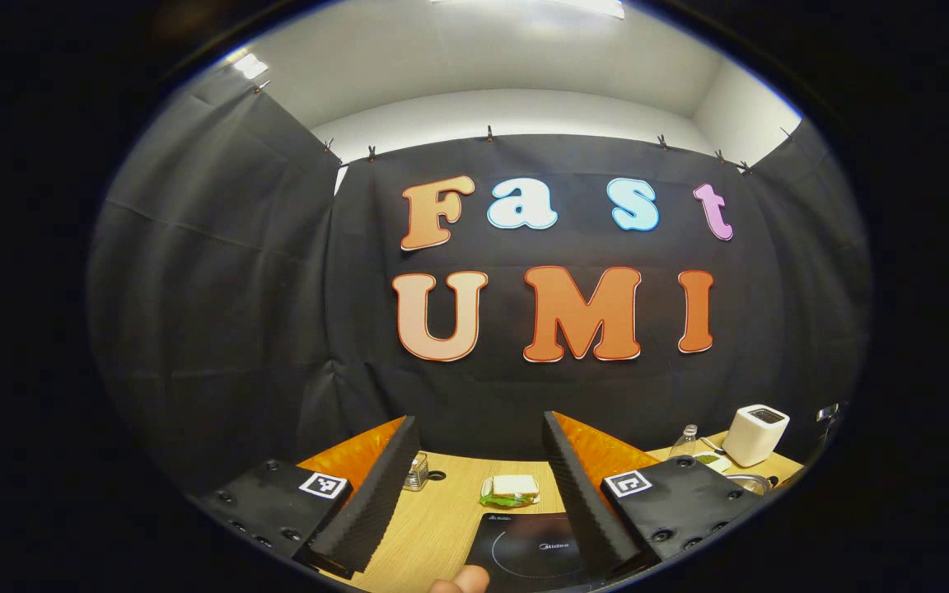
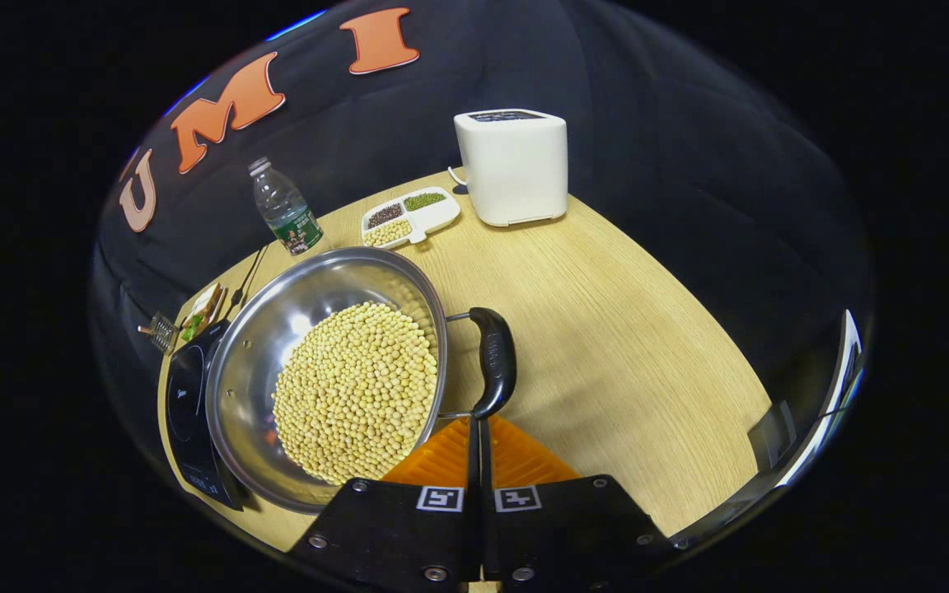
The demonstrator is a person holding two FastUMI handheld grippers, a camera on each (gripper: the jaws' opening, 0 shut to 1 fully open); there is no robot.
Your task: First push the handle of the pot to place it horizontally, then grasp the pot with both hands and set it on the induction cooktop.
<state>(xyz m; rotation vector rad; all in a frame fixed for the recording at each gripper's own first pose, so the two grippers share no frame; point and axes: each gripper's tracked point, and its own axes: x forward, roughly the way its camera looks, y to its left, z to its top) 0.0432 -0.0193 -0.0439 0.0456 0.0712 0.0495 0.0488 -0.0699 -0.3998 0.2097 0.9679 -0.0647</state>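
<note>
A steel pot (image 2: 277,329) heaped with yellow soybeans (image 2: 355,391) stands on the wooden table (image 2: 623,346), its left side over or against the black induction cooktop (image 2: 182,403). Its black side handle (image 2: 495,358) sits on the pot's right. My right gripper (image 2: 477,424) is shut with nothing between its fingers, tips just under the handle's near end. In the left gripper view, my left gripper (image 1: 479,420) is open, held level and aimed at the booth wall, above the cooktop (image 1: 532,552). A steel rim (image 1: 745,480) peeks in at the right.
A white toaster (image 2: 516,165), a divided tray of beans (image 2: 409,218) and a water bottle (image 2: 281,206) stand at the table's back. A sandwich (image 1: 511,488) and a small glass holder (image 1: 417,473) lie beyond the cooktop. A fingertip (image 1: 462,581) shows at the bottom.
</note>
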